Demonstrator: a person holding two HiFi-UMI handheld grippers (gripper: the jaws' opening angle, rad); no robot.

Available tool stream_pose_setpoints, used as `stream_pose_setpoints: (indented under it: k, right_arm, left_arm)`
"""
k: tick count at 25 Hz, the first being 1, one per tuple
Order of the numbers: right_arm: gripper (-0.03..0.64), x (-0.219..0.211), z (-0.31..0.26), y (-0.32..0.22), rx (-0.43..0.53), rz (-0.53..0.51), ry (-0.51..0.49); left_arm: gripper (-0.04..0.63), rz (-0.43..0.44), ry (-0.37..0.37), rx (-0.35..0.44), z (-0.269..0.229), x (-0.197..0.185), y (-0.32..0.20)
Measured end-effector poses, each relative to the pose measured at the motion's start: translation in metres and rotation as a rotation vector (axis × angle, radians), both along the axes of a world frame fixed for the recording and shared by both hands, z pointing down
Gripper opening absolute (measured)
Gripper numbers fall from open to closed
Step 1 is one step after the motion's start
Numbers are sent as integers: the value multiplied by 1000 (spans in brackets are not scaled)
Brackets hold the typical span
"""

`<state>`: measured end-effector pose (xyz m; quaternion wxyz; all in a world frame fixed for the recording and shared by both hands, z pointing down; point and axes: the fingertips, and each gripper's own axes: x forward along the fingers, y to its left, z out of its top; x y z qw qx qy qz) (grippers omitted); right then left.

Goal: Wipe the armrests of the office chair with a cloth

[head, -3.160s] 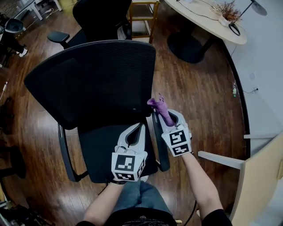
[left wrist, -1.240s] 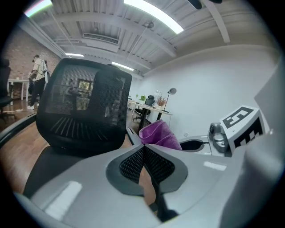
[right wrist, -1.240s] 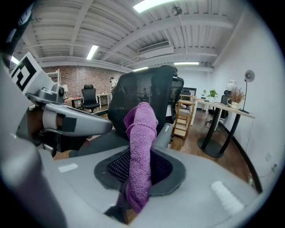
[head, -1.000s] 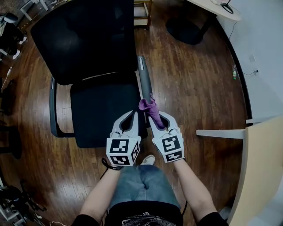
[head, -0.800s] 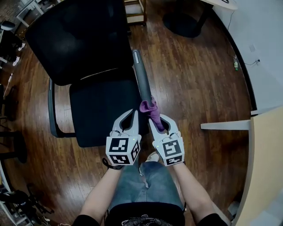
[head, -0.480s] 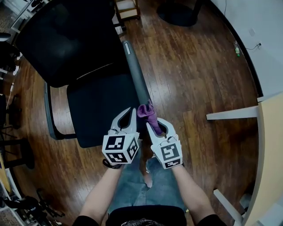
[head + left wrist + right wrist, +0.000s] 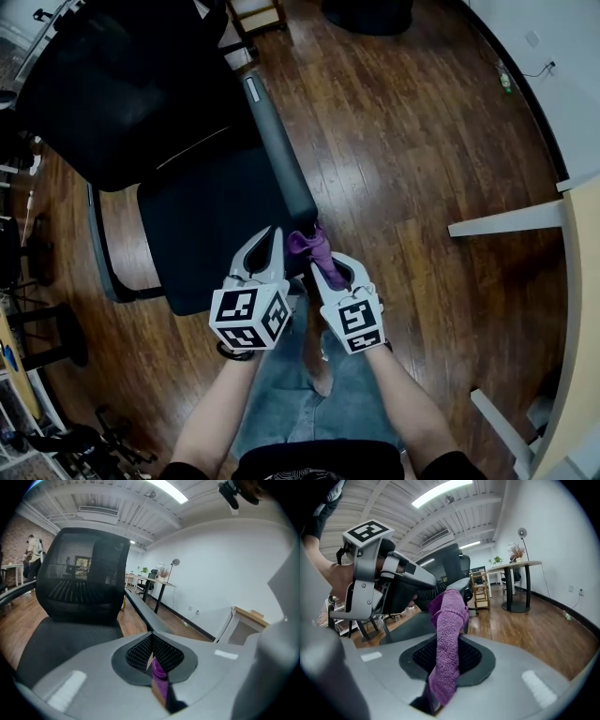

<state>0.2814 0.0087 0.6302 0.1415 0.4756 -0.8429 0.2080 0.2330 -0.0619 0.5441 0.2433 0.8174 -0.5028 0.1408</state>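
Right tongs (image 7: 322,264): pinching purple cloth (image 7: 304,246), centre frame, at armrest (image 7: 277,155) front end. Left tongs (image 7: 267,244): pressed together, empty, alongside.

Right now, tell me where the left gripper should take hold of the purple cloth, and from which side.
Probably the bunched free end of the purple cloth that sticks out past the right gripper, whose jaws are shut on its lower part. Bring the left gripper in from the left, its closed jaws opened first: that end stands exposed beside it, by the armrest's near end.
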Motion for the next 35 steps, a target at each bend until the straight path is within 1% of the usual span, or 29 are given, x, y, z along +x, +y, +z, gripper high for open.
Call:
stream_pose_setpoints:
  k: [4,10,14,18,25,28,35]
  right_arm:
    - [74,0,-23,-1,32,-6,-17]
    - [73,14,-93,-26,105,6,-26]
    - [74,15,-140,-54,146,-9,-10]
    - [74,8,-170,-94,177,-26,10]
    - [74,-10,-192,-170,181,-71,46]
    - [74,-19,-191,-203,172,-82,54]
    - [74,-32,-185,-286,165,-70,67]
  left_arm:
    - [5,-10,-2,-2,-4,-2,-1]
    - [4,-18,10,15,-37,3,-16]
    - [4,-23,28,36,-69,5,-35]
    - [5,-22,47,71,-96,2,-65]
    - [5,-23,46,90,-114,-10,-132]
    - [3,-21,44,78,-111,-19,-159]
    - [5,0,43,78,-109,-33,-218]
